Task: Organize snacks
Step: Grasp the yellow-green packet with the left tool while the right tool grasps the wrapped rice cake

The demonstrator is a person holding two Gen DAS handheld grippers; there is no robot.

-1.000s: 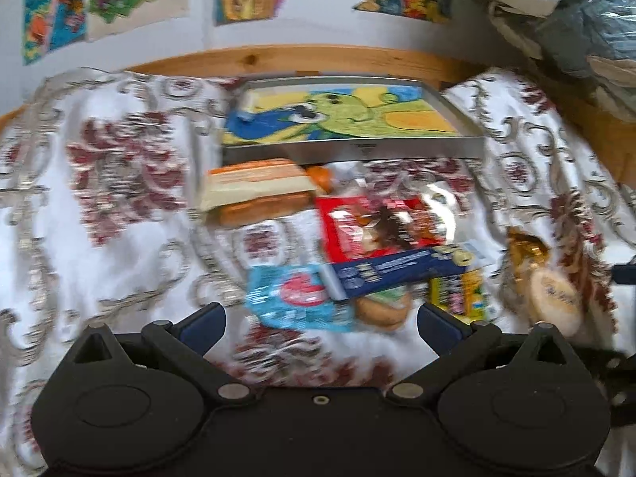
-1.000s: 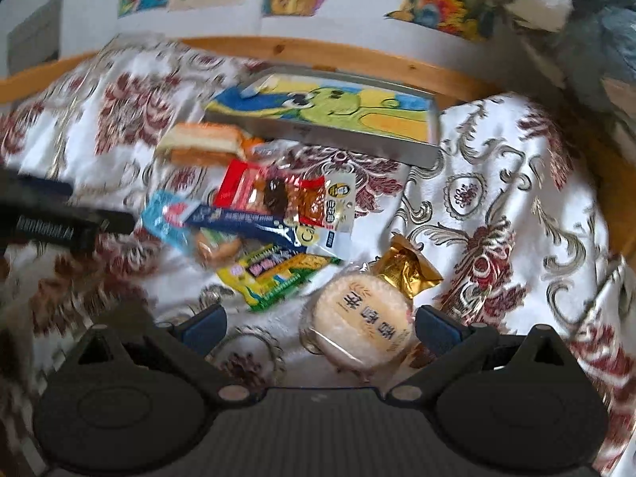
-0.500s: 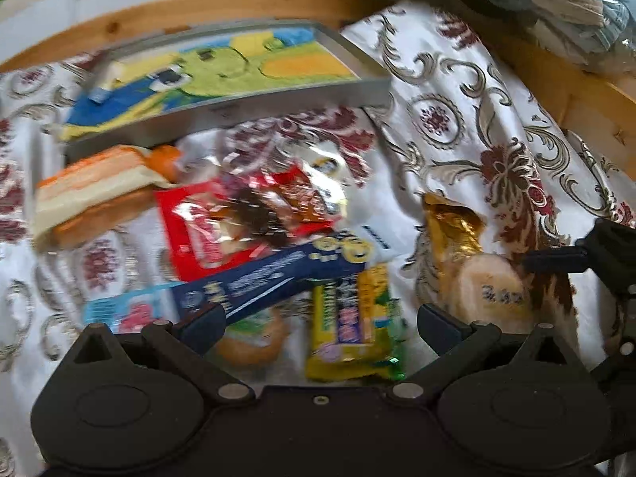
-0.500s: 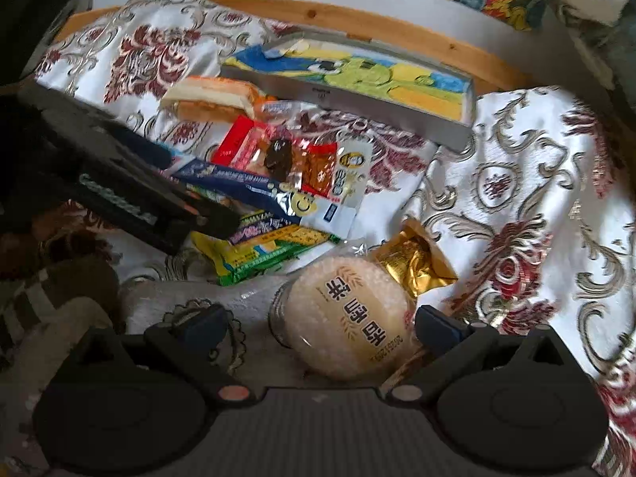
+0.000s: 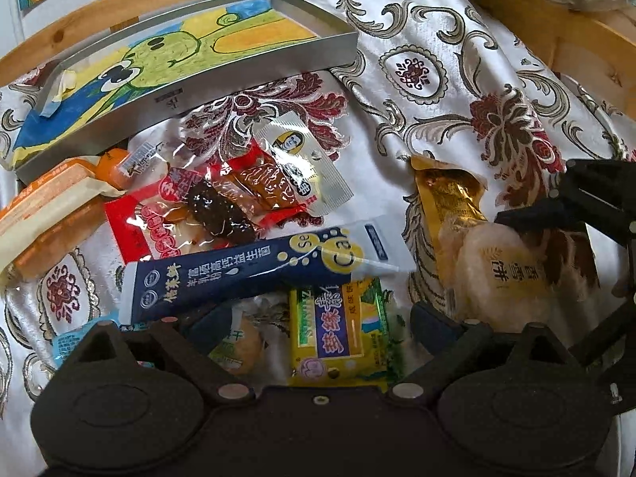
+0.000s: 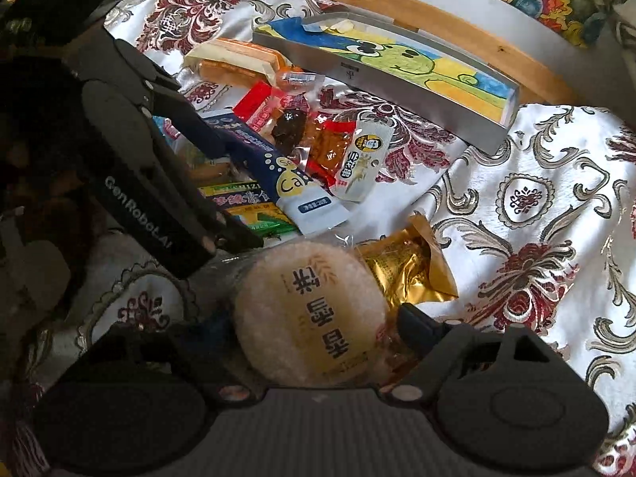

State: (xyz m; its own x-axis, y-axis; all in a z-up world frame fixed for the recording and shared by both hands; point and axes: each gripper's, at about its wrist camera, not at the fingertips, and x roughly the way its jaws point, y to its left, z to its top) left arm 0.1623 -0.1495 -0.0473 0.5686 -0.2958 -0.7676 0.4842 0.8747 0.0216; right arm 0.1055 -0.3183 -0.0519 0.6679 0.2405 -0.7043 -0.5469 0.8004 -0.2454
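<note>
Snacks are heaped on a patterned cloth before the grey tray (image 5: 254, 75), presumably their destination. The round rice cracker (image 6: 314, 310) lies between the right gripper (image 6: 314, 334) jaws, which have just been closing. The left gripper (image 5: 318, 326) jaws, also narrowing, straddle the yellow packet (image 5: 338, 334). "GenRoboAI" is printed on the gripper; "Ca" on the blue tube (image 5: 246, 274).

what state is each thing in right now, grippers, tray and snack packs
left gripper: open, jaws just closing a little, astride the yellow packet
right gripper: open, jaws just closing, the round rice cracker between them
metal tray: holds no snacks, only a drawing
dark blue sachet: sealed, lying across the other packs
gold packet: sealed, crumpled, beside the cracker
</note>
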